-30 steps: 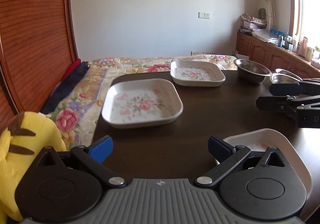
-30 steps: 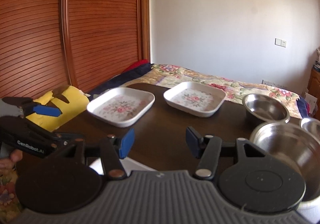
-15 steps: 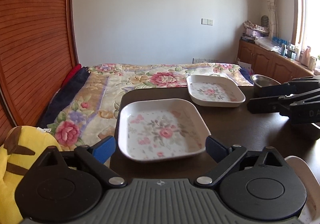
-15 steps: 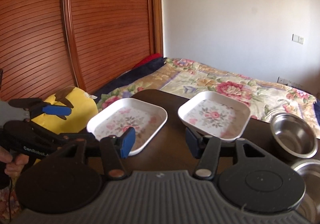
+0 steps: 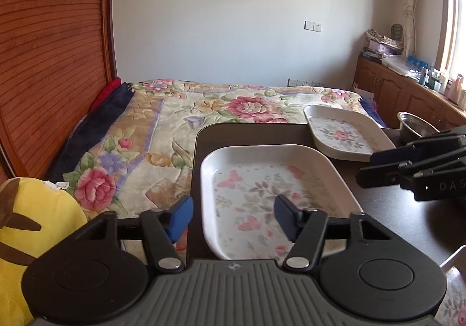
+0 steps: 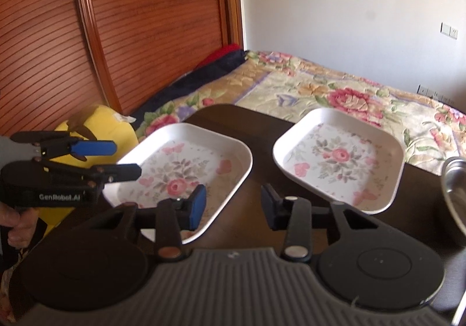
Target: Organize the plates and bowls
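Two white square plates with flower prints lie on the dark table (image 5: 402,224). The near plate (image 5: 276,195) (image 6: 186,163) sits at the table's left corner and the far plate (image 5: 346,134) (image 6: 340,157) lies beyond it. A steel bowl (image 5: 416,125) (image 6: 454,189) stands to the right. My left gripper (image 5: 234,218) (image 6: 127,158) is open, level with the near plate's left rim, holding nothing. My right gripper (image 6: 233,205) (image 5: 367,168) is open over the bare table between the two plates.
The edge of a third white plate (image 5: 454,256) shows at the lower right. A yellow plush toy (image 5: 32,227) lies left of the table. Behind the table is a bed with a floral blanket (image 5: 204,110). A slatted wooden wardrobe (image 6: 116,20) lines the left side.
Both grippers have moved forward and left toward the flowered plates. The left gripper now straddles the near plate's left rim. The steel bowls have slid toward the right edge of view.
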A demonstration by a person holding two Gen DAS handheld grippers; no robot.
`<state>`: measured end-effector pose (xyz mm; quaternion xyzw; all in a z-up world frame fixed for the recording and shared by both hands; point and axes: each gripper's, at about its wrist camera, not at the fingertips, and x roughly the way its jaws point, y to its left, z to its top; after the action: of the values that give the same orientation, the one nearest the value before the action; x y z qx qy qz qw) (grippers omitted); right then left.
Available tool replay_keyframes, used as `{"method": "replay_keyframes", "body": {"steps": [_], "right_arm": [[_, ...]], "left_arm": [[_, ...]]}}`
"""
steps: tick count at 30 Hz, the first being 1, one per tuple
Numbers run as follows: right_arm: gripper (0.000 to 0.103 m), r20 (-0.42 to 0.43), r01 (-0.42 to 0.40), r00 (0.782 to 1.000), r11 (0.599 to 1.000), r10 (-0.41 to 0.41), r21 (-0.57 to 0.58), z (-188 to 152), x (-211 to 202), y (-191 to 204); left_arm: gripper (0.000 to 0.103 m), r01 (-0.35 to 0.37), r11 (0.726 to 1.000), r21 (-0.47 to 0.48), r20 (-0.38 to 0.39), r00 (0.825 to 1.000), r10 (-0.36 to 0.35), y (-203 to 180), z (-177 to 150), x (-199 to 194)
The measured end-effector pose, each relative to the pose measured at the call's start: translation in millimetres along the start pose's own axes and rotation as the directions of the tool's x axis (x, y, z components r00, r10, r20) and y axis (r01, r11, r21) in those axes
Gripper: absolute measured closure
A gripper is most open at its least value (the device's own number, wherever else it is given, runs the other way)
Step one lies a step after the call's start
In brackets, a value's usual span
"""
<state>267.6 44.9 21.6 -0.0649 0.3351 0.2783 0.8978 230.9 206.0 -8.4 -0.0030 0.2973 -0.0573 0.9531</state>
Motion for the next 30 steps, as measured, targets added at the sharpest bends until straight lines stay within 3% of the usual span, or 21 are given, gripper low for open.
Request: {"method": "replay_keyframes", "body": {"steps": [2,7,13,16,24,30], "right_arm": [[0.062,-0.013,-0.002,1.000,1.000,0.002,0.003,0.4,5.1,1.0],[0.064,-0.043,-0.015,0.999,1.000,0.015,0.010,1.5,17.3,0.6],[0.066,-0.066,-0.024,0.997,1.000,0.025,0.019,1.6,25.0,2.1],[0.072,-0.077,-0.024,0.997,1.000,0.026,0.019,0.6,28.1,2.1],[0.077,-0.098,-0.036,0.994,0.999,0.037,0.020,-0.1,33.2,5.7],[0.077,-0.105,-0.033,0.994,0.999,0.034,0.020,-1.1,36.2,5.5]], "left_arm": [[0.043,0.003,1.000,-0.009,-0.005,1.000,-0.003,4.2,0.7,4.6],[0.060,0.014,1.000,-0.027,-0.013,1.000,-0.015,11.9,1.6,13.0],[0.073,0.021,0.999,-0.033,-0.025,0.999,-0.022,16.3,0.9,19.2],[0.078,0.022,0.999,-0.041,-0.029,0.999,-0.024,18.6,0.5,21.4],[0.088,0.016,0.999,-0.041,-0.036,0.999,-0.017,20.8,-0.5,23.9],[0.090,0.012,0.999,-0.036,-0.041,0.999,-0.014,20.0,-3.0,25.6]]}}
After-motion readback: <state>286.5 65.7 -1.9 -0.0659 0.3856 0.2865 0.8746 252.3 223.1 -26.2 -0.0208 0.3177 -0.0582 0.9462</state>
